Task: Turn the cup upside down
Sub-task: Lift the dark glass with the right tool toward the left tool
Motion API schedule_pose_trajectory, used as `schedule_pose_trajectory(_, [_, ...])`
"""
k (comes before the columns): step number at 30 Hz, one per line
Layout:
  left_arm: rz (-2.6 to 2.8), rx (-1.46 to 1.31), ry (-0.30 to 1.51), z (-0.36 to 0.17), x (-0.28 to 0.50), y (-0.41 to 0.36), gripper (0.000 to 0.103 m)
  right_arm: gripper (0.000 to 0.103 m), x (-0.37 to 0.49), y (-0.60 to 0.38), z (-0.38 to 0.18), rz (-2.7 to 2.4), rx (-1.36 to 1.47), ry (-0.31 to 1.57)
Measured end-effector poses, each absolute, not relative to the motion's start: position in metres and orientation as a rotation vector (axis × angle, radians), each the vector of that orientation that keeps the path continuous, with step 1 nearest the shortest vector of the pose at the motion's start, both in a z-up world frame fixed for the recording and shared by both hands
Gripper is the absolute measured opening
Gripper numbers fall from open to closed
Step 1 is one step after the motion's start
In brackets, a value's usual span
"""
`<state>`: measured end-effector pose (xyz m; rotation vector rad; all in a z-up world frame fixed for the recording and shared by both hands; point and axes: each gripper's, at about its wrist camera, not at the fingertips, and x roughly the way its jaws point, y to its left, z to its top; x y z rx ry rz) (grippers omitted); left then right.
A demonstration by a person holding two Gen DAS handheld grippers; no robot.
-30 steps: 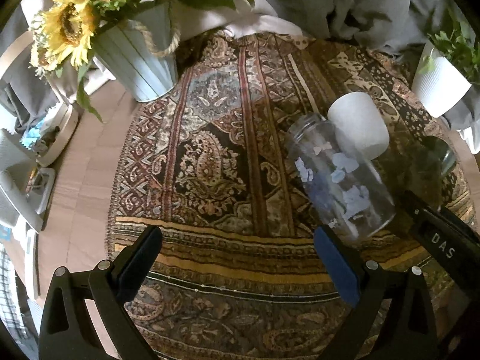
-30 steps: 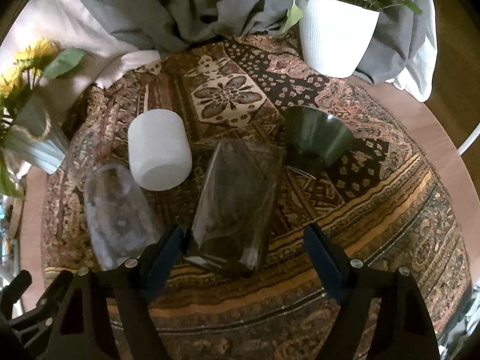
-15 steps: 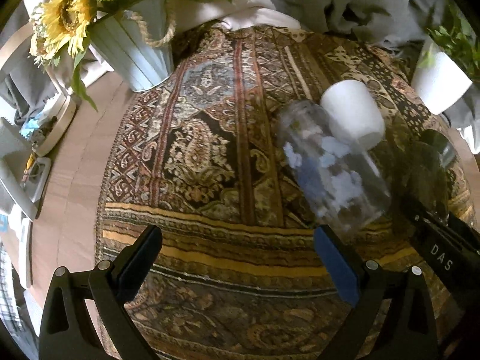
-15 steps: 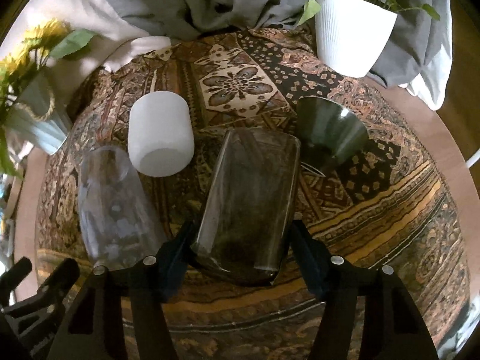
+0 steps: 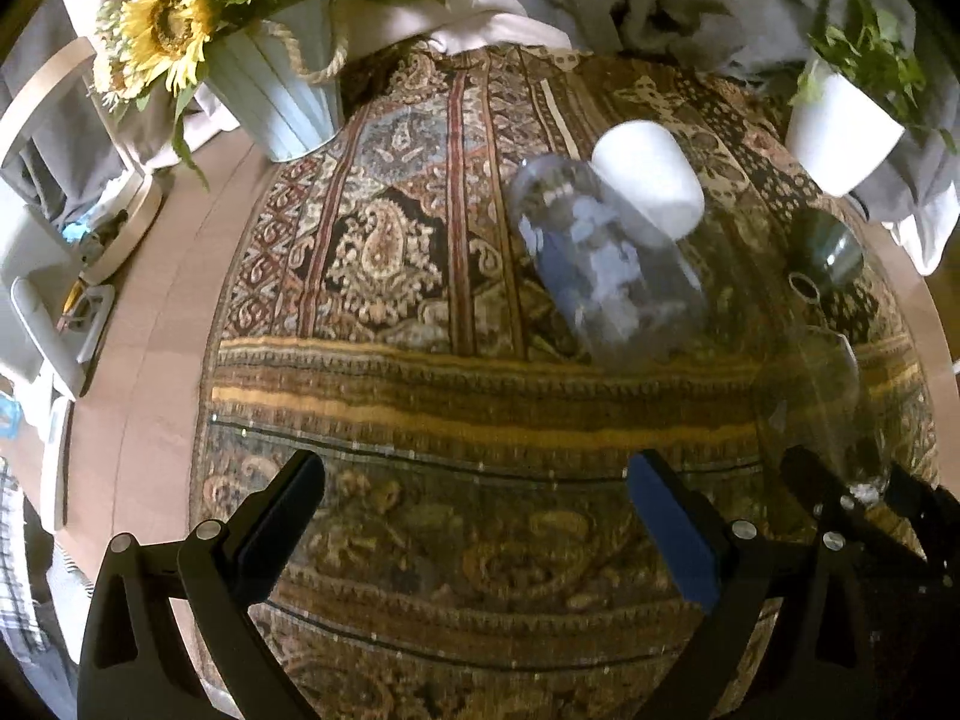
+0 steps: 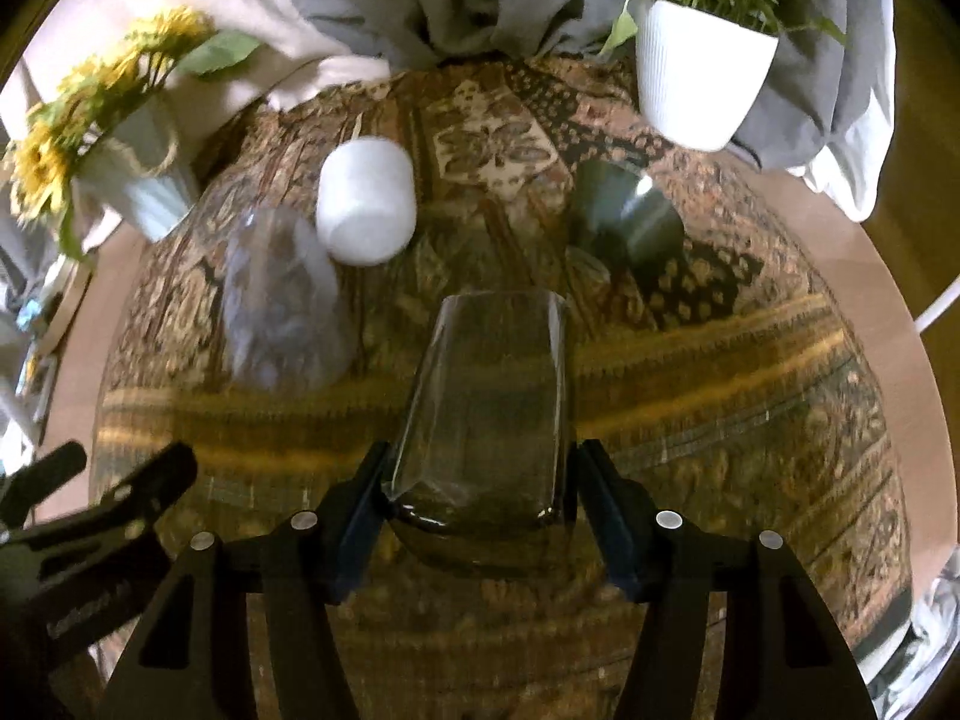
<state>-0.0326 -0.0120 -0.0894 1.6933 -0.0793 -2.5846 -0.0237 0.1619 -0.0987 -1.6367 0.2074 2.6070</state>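
My right gripper is shut on a clear smoky glass cup and holds it lifted above the patterned cloth. The cup's base is between the fingers and its mouth points away. The same cup and my right gripper show faintly at the right edge of the left wrist view. My left gripper is open and empty over the near part of the cloth.
A clear glass with blue flowers, a white cup and a dark green glass stand on the cloth. A sunflower pot is at back left, a white plant pot at back right. Grey fabric lies behind.
My right gripper closed on the smoky glass cup and lifted it off the cloth. My left gripper drew back toward the near edge, still open.
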Motion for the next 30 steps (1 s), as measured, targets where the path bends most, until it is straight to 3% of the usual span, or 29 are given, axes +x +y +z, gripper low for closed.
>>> schedule_pose_trajectory(23, [-2.622, 1.791, -0.255, -0.098, 0.002, 0.013, 0.103, 0.061, 0.016, 0.174, -0.114, 2.497, -1.739, 0.204])
schedule_pose_trajectory(27, [-2.659, 1.772, -0.269, -0.091, 0.005, 0.01, 0.103, 0.073, 0.027, 0.175, -0.095, 2.505, -1.633, 0.189])
schedule_pose_trajectory(30, [-2.693, 1.787, -0.252, -0.083, 0.006, 0.009, 0.103, 0.073, 0.036, 0.176, -0.079, 2.494, -1.565, 0.214])
